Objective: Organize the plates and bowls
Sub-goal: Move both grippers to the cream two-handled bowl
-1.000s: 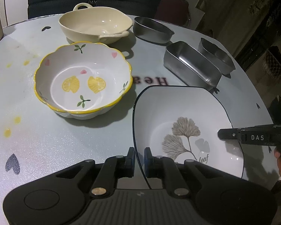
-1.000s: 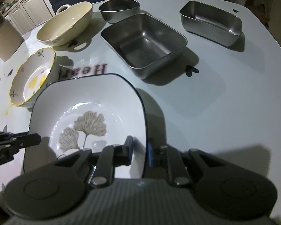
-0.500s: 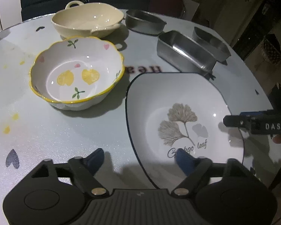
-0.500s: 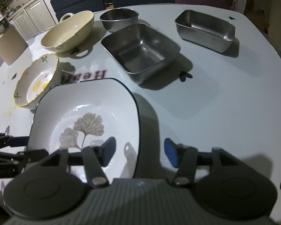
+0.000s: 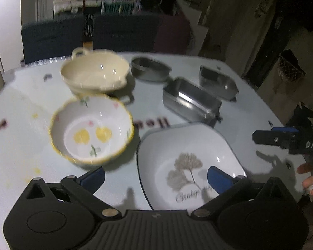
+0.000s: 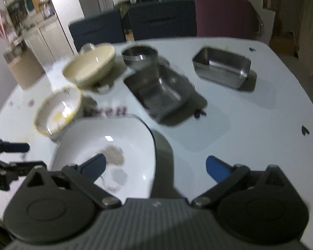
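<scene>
A white square plate with a ginkgo leaf print (image 5: pixel 189 156) lies flat on the table; it also shows in the right wrist view (image 6: pixel 108 148). My left gripper (image 5: pixel 154 179) is open, raised above the plate's left rim. My right gripper (image 6: pixel 155 167) is open above the plate's right rim, and it shows from the side in the left wrist view (image 5: pixel 281 139). A lemon-print bowl (image 5: pixel 91 127) sits left of the plate. A cream two-handled bowl (image 5: pixel 95 73) stands behind it.
A round steel bowl (image 6: pixel 139 56), a large steel tray (image 6: pixel 160 89) and a smaller steel tray (image 6: pixel 222 66) stand at the back and right of the white table (image 6: pixel 250 125). Dark chairs (image 5: pixel 106 33) line the far edge. Views are motion-blurred.
Both grippers let go of the plate's rims, opened wide and rose back away from the table. The plate stays lying flat on the table.
</scene>
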The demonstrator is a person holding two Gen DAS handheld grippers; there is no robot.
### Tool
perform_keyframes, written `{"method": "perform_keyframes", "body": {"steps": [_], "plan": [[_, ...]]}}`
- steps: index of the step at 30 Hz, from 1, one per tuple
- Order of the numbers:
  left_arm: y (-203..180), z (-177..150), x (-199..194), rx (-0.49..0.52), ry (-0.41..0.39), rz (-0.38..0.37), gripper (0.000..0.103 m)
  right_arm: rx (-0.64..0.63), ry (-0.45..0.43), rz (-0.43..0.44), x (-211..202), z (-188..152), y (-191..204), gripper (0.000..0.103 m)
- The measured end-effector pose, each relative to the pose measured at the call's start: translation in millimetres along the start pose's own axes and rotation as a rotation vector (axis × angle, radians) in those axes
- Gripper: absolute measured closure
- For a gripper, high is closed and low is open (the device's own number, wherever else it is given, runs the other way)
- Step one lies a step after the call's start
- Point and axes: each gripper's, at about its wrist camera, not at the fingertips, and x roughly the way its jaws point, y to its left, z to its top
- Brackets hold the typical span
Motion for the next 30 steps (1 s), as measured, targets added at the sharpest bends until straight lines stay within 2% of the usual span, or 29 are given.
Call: {"method": "perform_keyframes", "body": {"steps": [5, 9, 17, 21, 26, 30], "plan": [[10, 20, -19, -0.016, -0.077, 0.016, 0.0, 0.033, -0.114, 0.047, -21, 19, 8, 0.0], [25, 39, -32, -0.057, -0.142, 0.033, 0.0, 0.045, -0.173, 0.097, -24, 35, 20, 0.0], [64, 74, -38, -0.164, -0.238, 0.116, 0.0, 0.085, -0.215, 0.188, 0, 70, 58, 0.0], [87, 90, -27, -0.214, -0.259, 0.17, 0.0, 0.125, -0.263, 0.198, 18, 85, 79, 0.0], [115, 104, -7, -0.249, -0.266, 0.226, 0.0, 0.207, -0.217, 0.227, 53, 102, 98, 0.0], [136, 113, 11, -0.285, -0.268, 0.231, 0.0, 0.35, -0.164, 0.24, 86, 113, 99, 0.0]]}}
